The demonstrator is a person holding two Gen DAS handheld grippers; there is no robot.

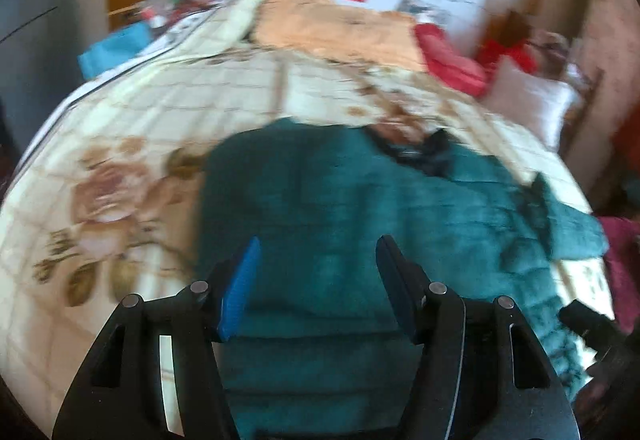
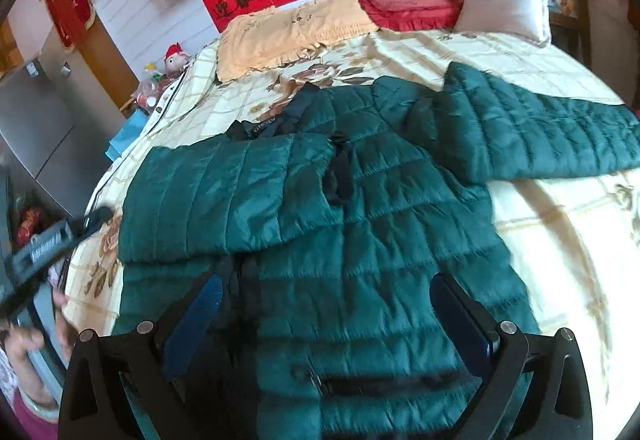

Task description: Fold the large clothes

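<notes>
A: What fills most of our views?

B: The bed (image 2: 460, 52), under a cream floral quilt, spans both frames. Across the middle of the right wrist view we see the dark green quilted jacket (image 2: 360, 240) lying flat on it, 1 sleeve (image 2: 224, 196) folded across the chest at center left, the other sleeve (image 2: 540, 132) stretched toward the right edge.

A: And toward the top?

B: A peach blanket (image 2: 288, 32) at upper center, a white pillow (image 2: 504, 2) at upper right, a red heart-shaped cushion (image 2: 404, 6) between them, touching the pillow.

A: Our tools?

B: The right gripper (image 2: 326, 300) sits at bottom center over the jacket's lower part, its 2 fingers spread wide, nothing between them. The left gripper (image 1: 318, 272), in its own blurred view, is likewise spread apart above the jacket, bottom center.
</notes>
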